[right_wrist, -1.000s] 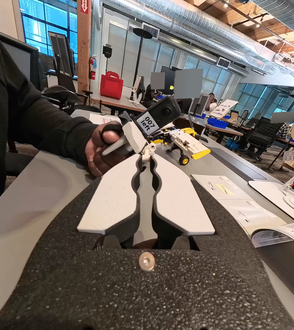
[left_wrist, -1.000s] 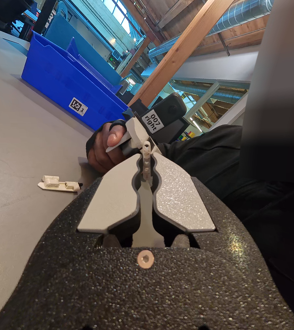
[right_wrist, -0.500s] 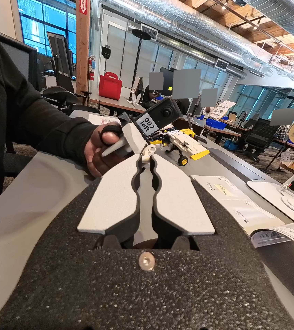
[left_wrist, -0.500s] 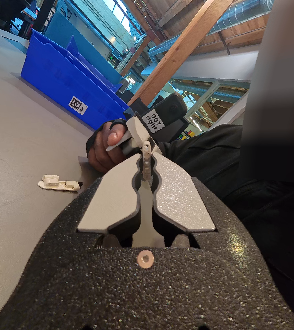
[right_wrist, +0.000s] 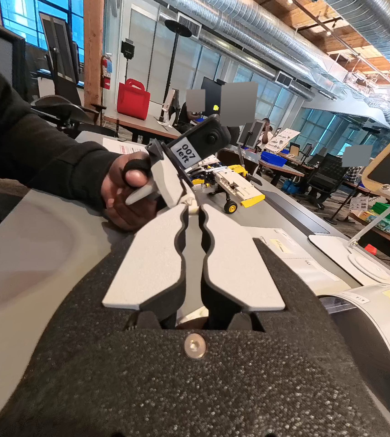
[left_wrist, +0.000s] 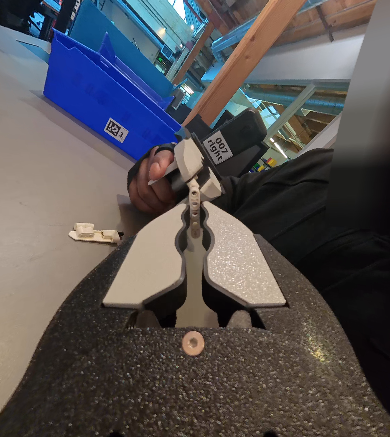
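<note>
Both tools meet tip to tip over the grey surface (left_wrist: 23, 189). The left tool (left_wrist: 195, 212) is clamped on a white perforated building-toy beam (left_wrist: 194, 208) standing upright; the right tool (right_wrist: 192, 210) pinches the same beam's far end. A small white brick assembly (left_wrist: 93, 234) lies at nine o'clock, a blue bin (left_wrist: 99, 99) at eleven.

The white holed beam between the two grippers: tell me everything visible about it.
The beam is a slim, off-white plastic strip with a row of round holes along it. It stands roughly upright above the grey table. Its lower part sits between the left gripper pads, which close on its sides; its upper end is clamped by the right gripper. In the right wrist view only its end shows.
</note>
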### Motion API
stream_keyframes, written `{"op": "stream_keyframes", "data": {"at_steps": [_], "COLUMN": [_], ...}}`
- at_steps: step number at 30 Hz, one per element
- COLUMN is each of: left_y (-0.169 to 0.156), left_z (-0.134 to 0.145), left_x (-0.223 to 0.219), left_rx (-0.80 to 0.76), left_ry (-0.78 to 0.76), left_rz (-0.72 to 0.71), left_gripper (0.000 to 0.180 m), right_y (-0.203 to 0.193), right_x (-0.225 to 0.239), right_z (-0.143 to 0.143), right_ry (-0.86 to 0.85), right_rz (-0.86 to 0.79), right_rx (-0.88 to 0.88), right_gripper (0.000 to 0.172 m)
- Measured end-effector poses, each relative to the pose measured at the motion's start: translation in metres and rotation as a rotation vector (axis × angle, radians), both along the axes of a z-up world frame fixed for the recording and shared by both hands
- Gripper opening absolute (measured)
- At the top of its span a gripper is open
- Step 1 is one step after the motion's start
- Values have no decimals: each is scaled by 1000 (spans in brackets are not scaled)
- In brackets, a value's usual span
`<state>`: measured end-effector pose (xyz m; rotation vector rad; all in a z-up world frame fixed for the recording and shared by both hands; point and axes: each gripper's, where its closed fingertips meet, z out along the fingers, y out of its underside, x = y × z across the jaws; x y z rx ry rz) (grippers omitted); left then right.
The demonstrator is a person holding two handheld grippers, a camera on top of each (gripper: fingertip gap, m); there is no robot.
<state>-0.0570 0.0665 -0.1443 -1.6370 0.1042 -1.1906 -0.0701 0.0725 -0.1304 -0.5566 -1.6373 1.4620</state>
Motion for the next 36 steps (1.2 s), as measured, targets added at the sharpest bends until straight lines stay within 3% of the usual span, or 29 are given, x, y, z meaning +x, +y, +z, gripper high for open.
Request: {"op": "stream_keyframes", "data": {"at_steps": [10, 22, 25, 30, 33, 36], "left_y": [-2, -6, -7, -9, -10, -11], "left_z": [-11, -14, -21, -38, -42, -44], "left_x": [3, 7, 9, 9, 8, 9], "left_rx": [-72, -80, -80, -69, -36, -47], "left_ry": [52, 105, 206, 530, 665, 671], "left_rz": [-34, -73, -69, -36, -24, -45], "left_gripper": [8, 8, 8, 8, 8, 8], "right_y": [-8, -10, -11, -15, -19, -21], "right_x": [4, 6, 7, 11, 11, 11], "right_z": [-10, -13, -17, -29, -30, -32], "right_ry": [30, 19, 23, 4, -54, -87], "right_rz": [-10, 0, 4, 26, 54, 83], "right_rx": [185, 201, 264, 365, 285, 239], "right_gripper": [8, 7, 7, 7, 7, 7]}}
